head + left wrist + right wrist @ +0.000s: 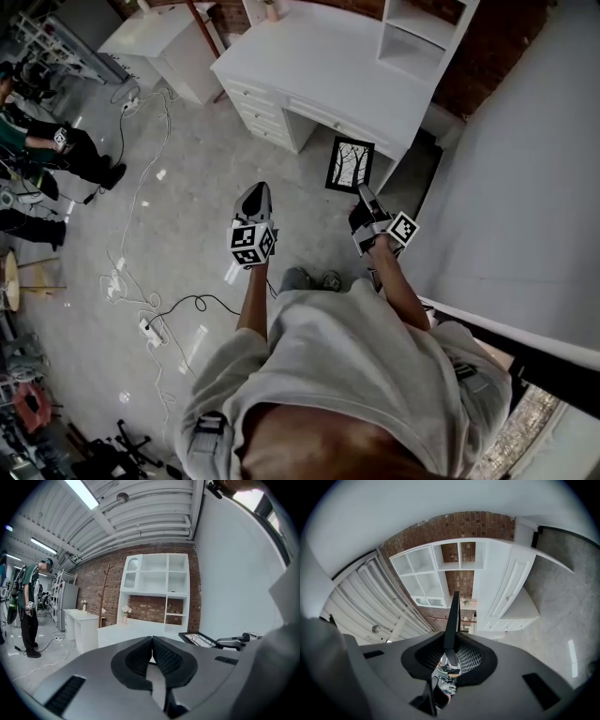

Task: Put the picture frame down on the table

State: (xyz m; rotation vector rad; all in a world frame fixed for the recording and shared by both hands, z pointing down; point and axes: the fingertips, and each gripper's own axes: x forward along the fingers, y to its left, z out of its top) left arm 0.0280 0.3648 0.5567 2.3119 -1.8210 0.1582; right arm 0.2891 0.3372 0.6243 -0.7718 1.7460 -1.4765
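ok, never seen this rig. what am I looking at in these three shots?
No robot: a person holds a two-jaw claw in each hand. Head view: a camera on their head, looking down. The other two ride on the claws, looking along the jaws. The right claw grips a black frame, edge-on in its own view. The left claw is shut, empty. Ahead stands a white desk with a vase; the frame isn't on it yet.

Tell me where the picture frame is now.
Head view, right of centre: the picture frame is clamped in the right gripper, in front of the white desk.
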